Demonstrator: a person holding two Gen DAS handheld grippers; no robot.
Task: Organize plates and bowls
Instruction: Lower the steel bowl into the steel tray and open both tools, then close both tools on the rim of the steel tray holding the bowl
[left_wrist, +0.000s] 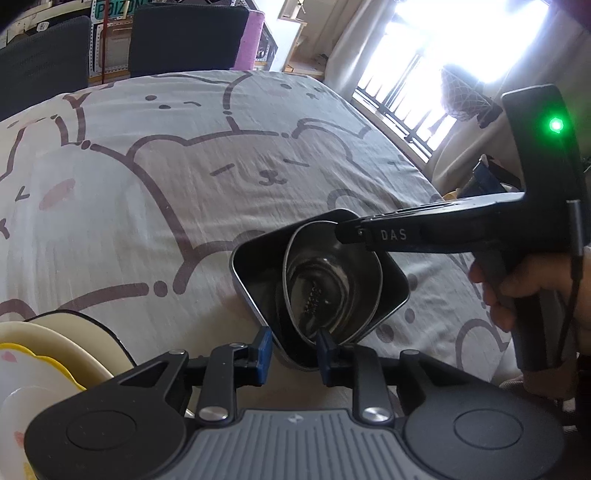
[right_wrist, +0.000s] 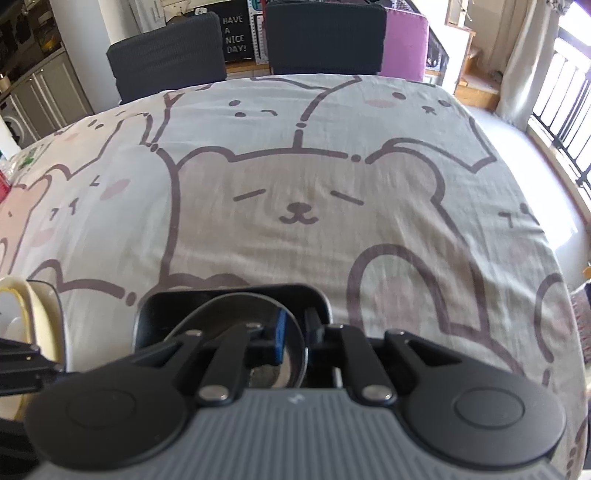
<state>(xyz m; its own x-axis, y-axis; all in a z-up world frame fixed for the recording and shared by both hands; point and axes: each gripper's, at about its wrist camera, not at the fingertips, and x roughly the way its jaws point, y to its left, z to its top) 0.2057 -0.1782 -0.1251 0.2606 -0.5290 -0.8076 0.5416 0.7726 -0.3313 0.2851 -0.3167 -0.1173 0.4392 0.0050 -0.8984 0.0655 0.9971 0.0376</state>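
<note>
- Left wrist view: black tray (left_wrist: 255, 266) sits on the desk, on the bear-print cloth (left_wrist: 184, 184), near the desk's near edge.
- Steel bowl (left_wrist: 325, 280) is inside the tray and takes up most of its floor. The bowl looks empty.
- Left hand-held gripper (left_wrist: 295, 350) is at the tray's near wall. One blue pad is just outside the wall and the other finger is down inside the bowl, so tray wall and bowl rim both lie between the jaws.
- Its jaws stand a little apart. Whether the pads press on the rims cannot be told from this angle.
- Right hand-held gripper (left_wrist: 341, 230) comes in from the tray's right, with its tips at the bowl's far rim. A hand (left_wrist: 517, 288) holds its grip, and a green light shows on its body.
- Right wrist view: bowl (right_wrist: 229, 310) and tray (right_wrist: 166, 299) are directly under the right hand-held gripper (right_wrist: 297, 328).
- The bowl rim passes between its jaws. They are only slightly parted, with a gap visible between the blue pad and the rim, so there is no clamp on it.
- Stack of cream and yellow plates (left_wrist: 55, 350) sits left of the tray, well apart from it, and is also seen in the right wrist view (right_wrist: 22, 314).
- Two dark chairs (right_wrist: 166, 51) stand beyond the tray, past the desk's far edge.
</note>
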